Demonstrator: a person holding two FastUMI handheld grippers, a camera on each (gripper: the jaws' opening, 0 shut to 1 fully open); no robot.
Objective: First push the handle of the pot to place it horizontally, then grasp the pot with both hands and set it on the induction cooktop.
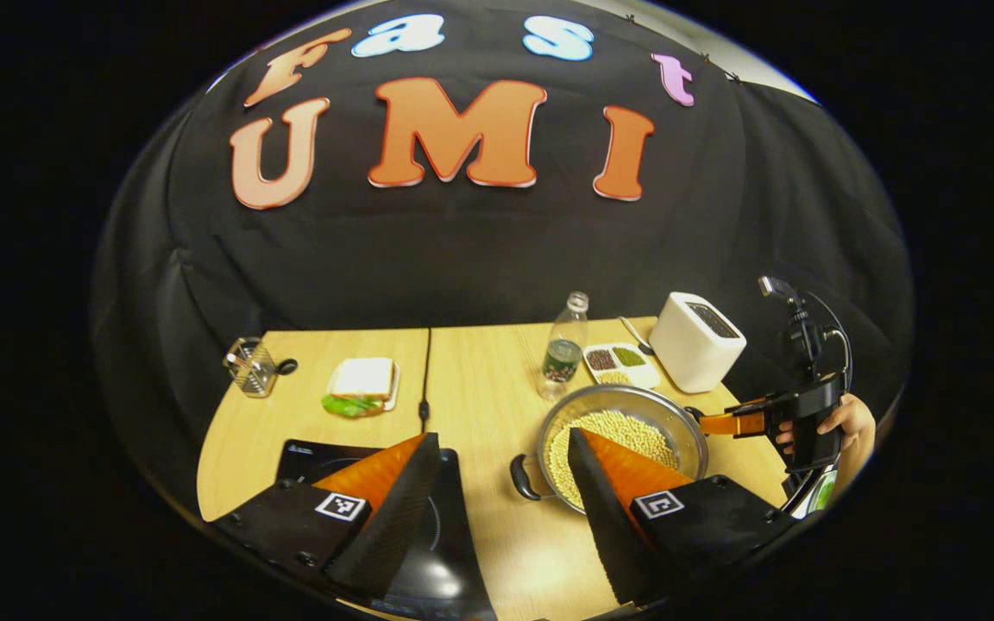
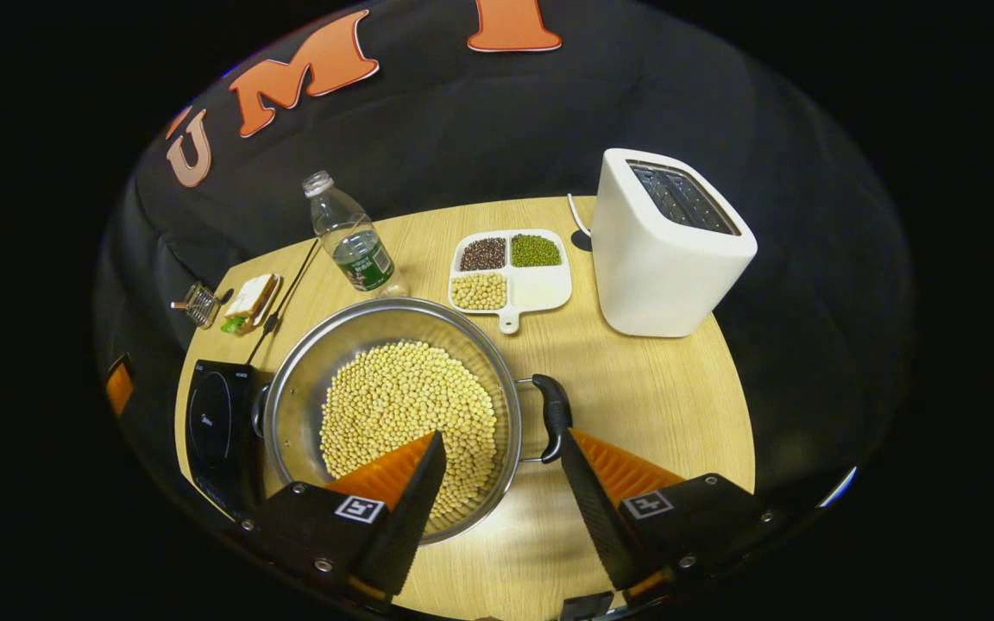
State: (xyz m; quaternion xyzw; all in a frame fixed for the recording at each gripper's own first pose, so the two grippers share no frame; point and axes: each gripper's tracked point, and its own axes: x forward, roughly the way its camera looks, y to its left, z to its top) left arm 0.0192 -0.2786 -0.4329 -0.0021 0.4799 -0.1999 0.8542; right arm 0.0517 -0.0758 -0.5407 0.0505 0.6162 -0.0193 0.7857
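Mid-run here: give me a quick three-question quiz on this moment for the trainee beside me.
1. True or false: the pot already sits on the induction cooktop.
2. What fills the pot: A) water B) pale beans C) sliced bread?
3. Which white appliance stands beyond the divided dish, by the table's far edge?

Key: 1. False; it rests on the table beside the cooktop. 2. B. 3. The toaster.
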